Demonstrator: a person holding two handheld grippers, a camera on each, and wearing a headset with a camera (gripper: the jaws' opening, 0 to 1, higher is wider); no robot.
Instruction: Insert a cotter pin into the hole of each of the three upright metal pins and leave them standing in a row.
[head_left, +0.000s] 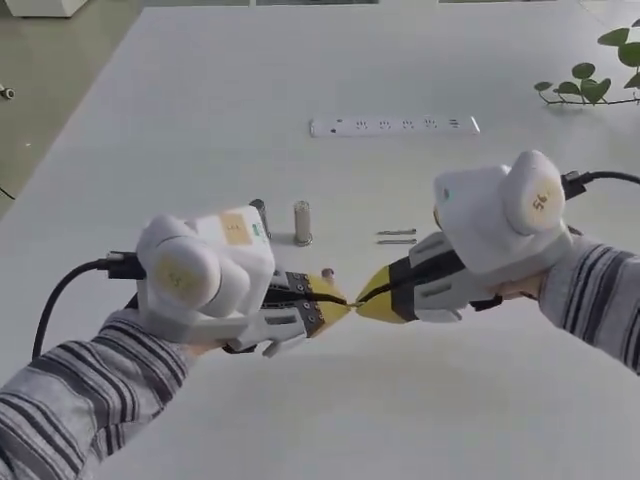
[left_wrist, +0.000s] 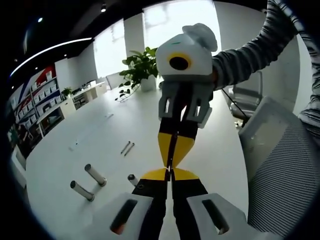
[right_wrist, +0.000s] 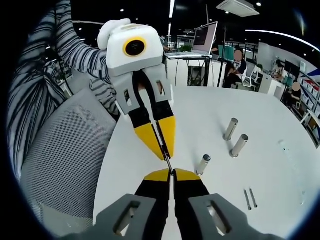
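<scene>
1. One white table (head_left: 200, 100) carries everything, with a power strip (head_left: 395, 125) along its far side and a plant (head_left: 590, 85) at the far right corner.
2. Two grippers meet tip to tip above the middle of the table. The left gripper (head_left: 340, 303) and the right gripper (head_left: 365, 298) both have their jaws pressed together. As far as I can tell, each is pinching one end of the same cotter pin (right_wrist: 167, 159).
3. Three metal pins stand upright just beyond the grippers. The nearest pin (head_left: 327, 272) is close behind the left gripper's tip. A second pin (head_left: 302, 222) stands farther back, and a third pin (head_left: 260, 210) is half hidden behind the left gripper. They do not make a straight row. Their holes are too small to make out.
4. Three cotter pins in all: the held one, plus two spare cotter pins (head_left: 397, 236) lying side by side on the table, right of the metal pins.
5. The held cotter pin's long axis runs level, left to right, along the line of the two grippers and crosswise to the upright pins. The nearest pin lies just past it on the far side, slightly closer to the left gripper, so I'd judge a short push away from the person is what comes next.
</scene>
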